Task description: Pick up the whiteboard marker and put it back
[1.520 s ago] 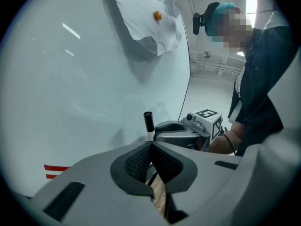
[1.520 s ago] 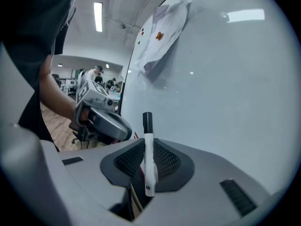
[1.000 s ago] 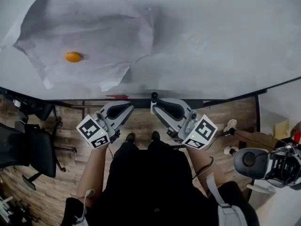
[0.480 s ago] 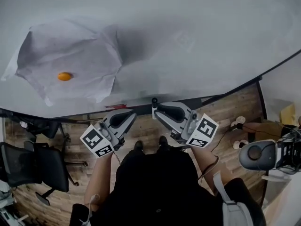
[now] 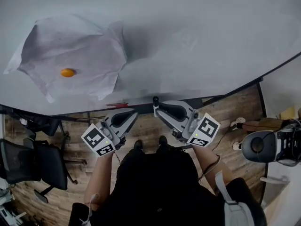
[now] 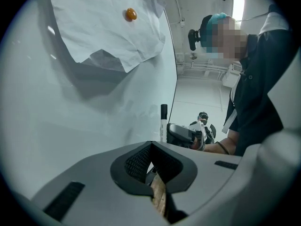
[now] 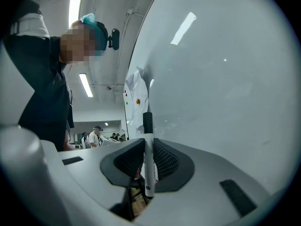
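Currently your right gripper (image 7: 148, 145) is clamped on the whiteboard marker (image 7: 149, 160): both ribbed pads press against the white barrel, and the black-capped end pokes out past the jaw tips toward the whiteboard (image 5: 202, 41). From the head view, that cap sits right at the board's lower edge, though you cannot tell whether it touches. Your left gripper (image 6: 151, 147) is drawn together, pad tips meeting, with nothing between them; it hangs just beside the right one, below the board, over the wooden floor (image 5: 146, 124). Along the board's lower edge runs a dark ledge (image 5: 141, 100), and on it, just left of the marker's cap, lies a thin red thing (image 5: 116, 105), too small to identify. Higher on the board, well to the left, a crumpled sheet of paper (image 5: 80, 46) is pinned flat by a small orange magnet (image 5: 67, 72), its lower corner curling away from the surface. A black office chair (image 5: 28, 159) stands on the floor off to your left side.
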`<action>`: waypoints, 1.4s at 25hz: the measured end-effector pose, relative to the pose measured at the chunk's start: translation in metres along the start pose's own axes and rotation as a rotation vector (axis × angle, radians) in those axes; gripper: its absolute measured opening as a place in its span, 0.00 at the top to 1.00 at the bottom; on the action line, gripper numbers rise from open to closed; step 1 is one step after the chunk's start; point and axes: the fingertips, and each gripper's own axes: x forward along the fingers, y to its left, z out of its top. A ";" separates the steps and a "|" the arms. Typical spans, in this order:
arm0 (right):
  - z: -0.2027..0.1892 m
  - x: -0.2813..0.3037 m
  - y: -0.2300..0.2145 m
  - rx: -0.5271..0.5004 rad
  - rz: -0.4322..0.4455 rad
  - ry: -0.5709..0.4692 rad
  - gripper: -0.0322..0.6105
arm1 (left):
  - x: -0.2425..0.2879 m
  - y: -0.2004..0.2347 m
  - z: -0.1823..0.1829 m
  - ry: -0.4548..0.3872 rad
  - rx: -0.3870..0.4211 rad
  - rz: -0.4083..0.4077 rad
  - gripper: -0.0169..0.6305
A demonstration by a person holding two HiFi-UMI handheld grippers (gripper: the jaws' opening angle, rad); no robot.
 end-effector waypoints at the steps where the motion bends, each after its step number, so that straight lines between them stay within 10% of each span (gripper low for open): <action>1: 0.000 0.001 0.000 -0.015 -0.001 0.010 0.84 | -0.001 0.001 0.000 -0.003 -0.002 0.004 0.96; 35: -0.144 0.031 -0.041 -0.390 -0.060 0.541 0.84 | -0.046 0.025 -0.053 0.012 -0.107 0.154 0.96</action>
